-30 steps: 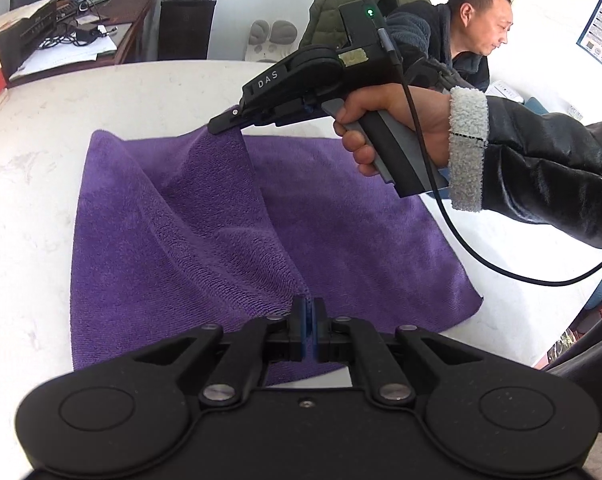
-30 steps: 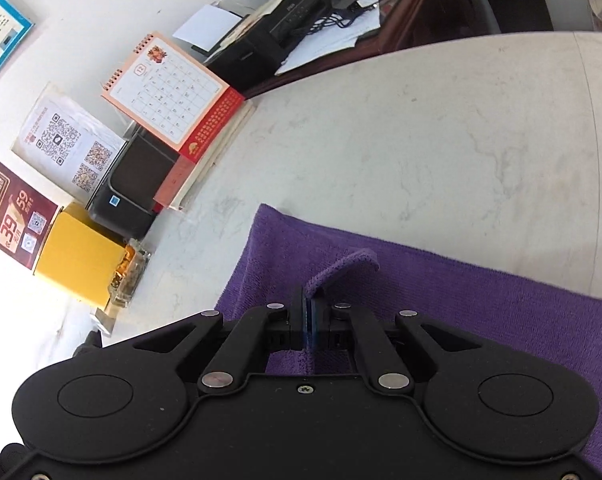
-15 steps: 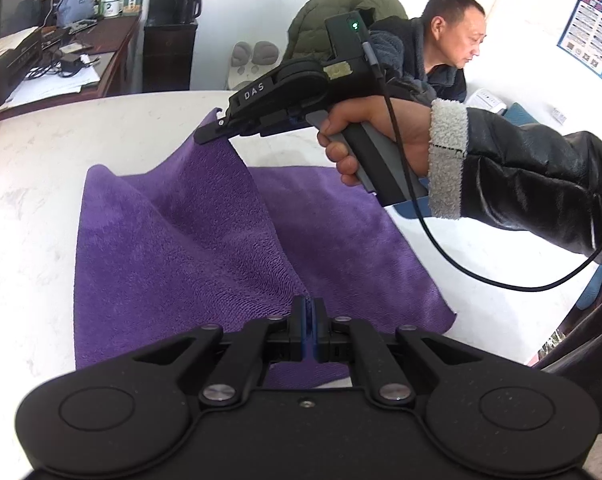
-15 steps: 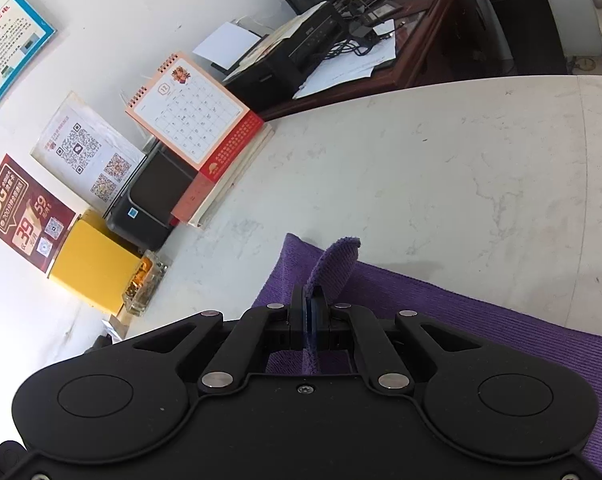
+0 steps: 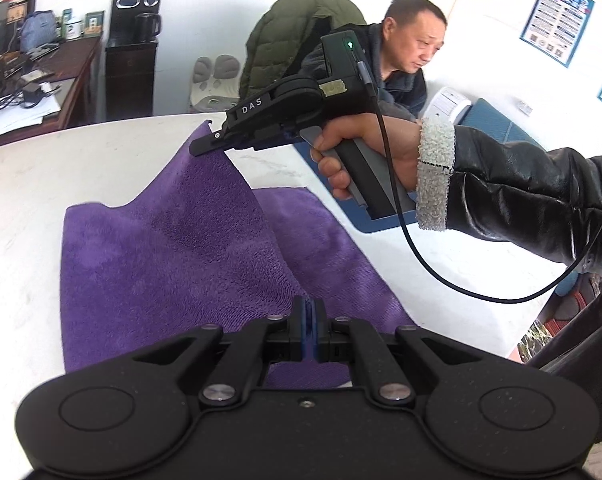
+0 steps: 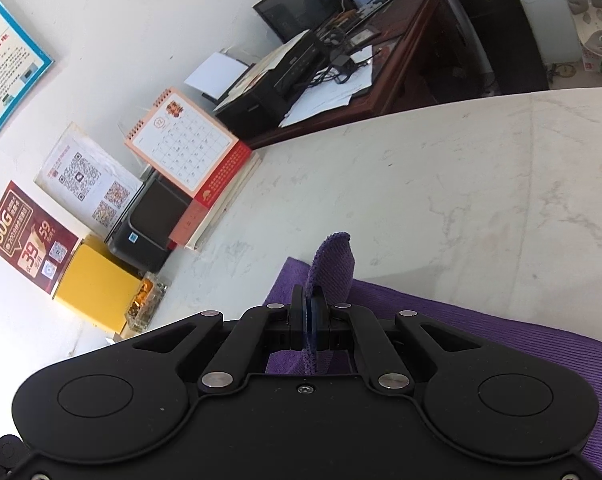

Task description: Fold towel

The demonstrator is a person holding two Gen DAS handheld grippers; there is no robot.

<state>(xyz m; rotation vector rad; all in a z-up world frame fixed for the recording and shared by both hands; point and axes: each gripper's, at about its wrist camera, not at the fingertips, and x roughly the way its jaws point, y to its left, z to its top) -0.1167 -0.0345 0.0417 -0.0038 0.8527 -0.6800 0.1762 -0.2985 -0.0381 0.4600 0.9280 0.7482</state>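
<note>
A purple towel (image 5: 173,264) lies on the white marble table (image 5: 33,184), with one edge lifted into a ridge. My left gripper (image 5: 309,308) is shut on the near end of that raised edge. The right gripper (image 5: 205,146), held by a hand in a black sleeve, is shut on the far corner and holds it well above the table. In the right wrist view my right gripper (image 6: 311,304) pinches the towel (image 6: 481,320), and the corner stands up past the fingertips. The rest of the cloth rests flat.
A desk calendar (image 6: 189,148), a black box (image 6: 149,224) and a yellow box (image 6: 97,284) stand along the table's edge by the wall. A person (image 5: 405,64) sits beyond the far side. A blue pad (image 5: 381,220) lies under the right hand.
The right gripper has risen and carried its towel corner further over the table, stretching the raised fold taller. The left gripper has stayed about where it was, still gripping.
</note>
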